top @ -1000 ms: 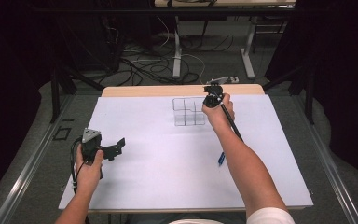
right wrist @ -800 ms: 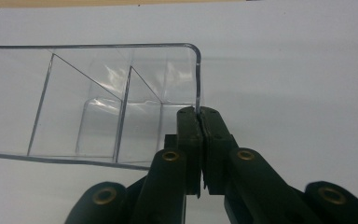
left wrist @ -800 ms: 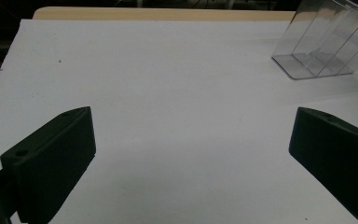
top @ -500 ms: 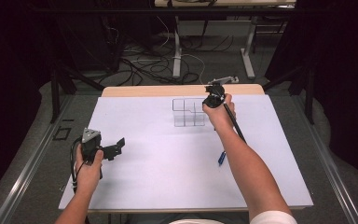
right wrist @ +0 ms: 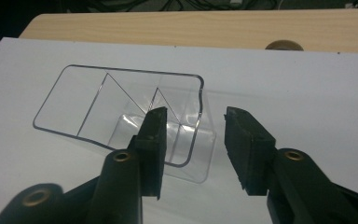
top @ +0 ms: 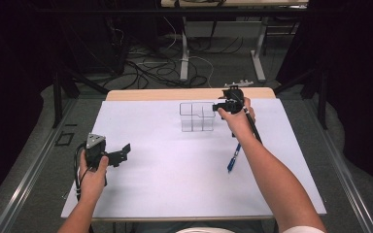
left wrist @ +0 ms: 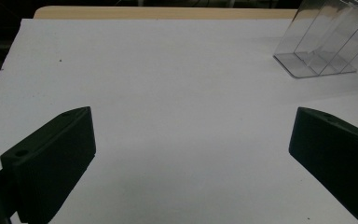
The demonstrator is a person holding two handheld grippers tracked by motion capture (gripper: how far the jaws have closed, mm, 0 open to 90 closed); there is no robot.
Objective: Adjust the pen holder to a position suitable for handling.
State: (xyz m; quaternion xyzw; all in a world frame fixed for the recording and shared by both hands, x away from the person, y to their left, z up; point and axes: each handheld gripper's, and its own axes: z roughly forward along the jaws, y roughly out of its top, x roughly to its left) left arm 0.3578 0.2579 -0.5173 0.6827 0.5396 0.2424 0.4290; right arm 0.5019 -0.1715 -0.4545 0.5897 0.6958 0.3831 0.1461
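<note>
We find no brand, label or writing on anything here. Our right gripper (top: 217,108) hangs at the right end wall of the clear plastic organizer (top: 197,117), which stands on the white sheet (top: 175,160) near the far edge of the tabletop (top: 189,93). Its jaws have just been opening; they stand partly apart, one over the box, the other outside its wall, with the wall seemingly between them yet unpinched. Our left gripper (top: 121,154) sits well apart near the left edge, jaws spread wide over bare sheet. A blue pen (top: 233,158) lies beside our right forearm. Cables and desk legs crowd the floor beyond.
</note>
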